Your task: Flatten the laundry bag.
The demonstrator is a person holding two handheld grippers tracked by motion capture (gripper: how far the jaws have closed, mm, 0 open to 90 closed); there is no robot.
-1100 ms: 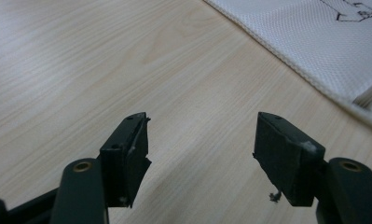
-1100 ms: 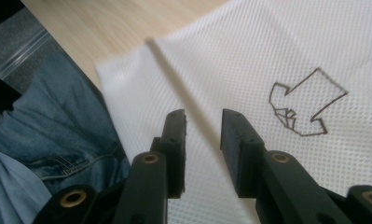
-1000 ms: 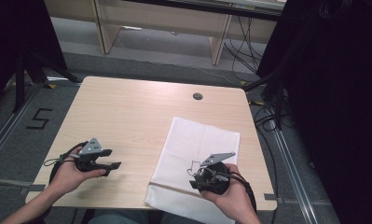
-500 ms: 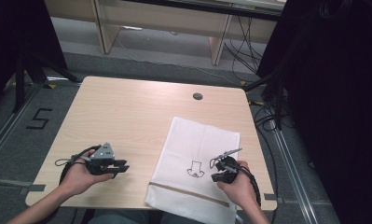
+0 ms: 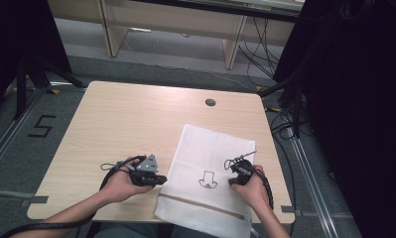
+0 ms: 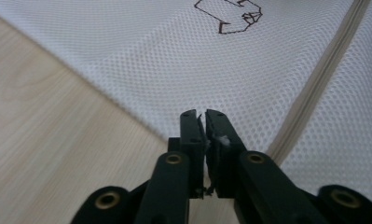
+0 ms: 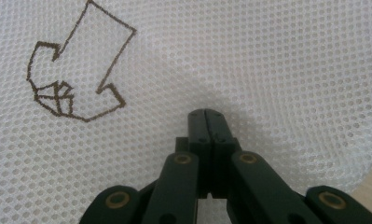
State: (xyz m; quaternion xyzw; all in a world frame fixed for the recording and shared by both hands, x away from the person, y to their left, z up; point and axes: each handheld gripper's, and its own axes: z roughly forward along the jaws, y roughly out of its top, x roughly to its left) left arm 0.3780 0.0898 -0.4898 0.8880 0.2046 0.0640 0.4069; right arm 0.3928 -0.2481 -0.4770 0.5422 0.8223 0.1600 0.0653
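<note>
Beside mesh bag — bare table, grommet.

overhead; two close views, shared mesh bag

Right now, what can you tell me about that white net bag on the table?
The white mesh bag lies flat near the table's front right, its near end hanging over the edge. It looks like fine netting, with a zip strip across it and a dark outline drawing in the middle. The left gripper and right gripper press on it.

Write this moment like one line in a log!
left gripper: jaws just closing at mesh bag edge | right gripper: shut on mesh bag | table: bag lies flat
</note>
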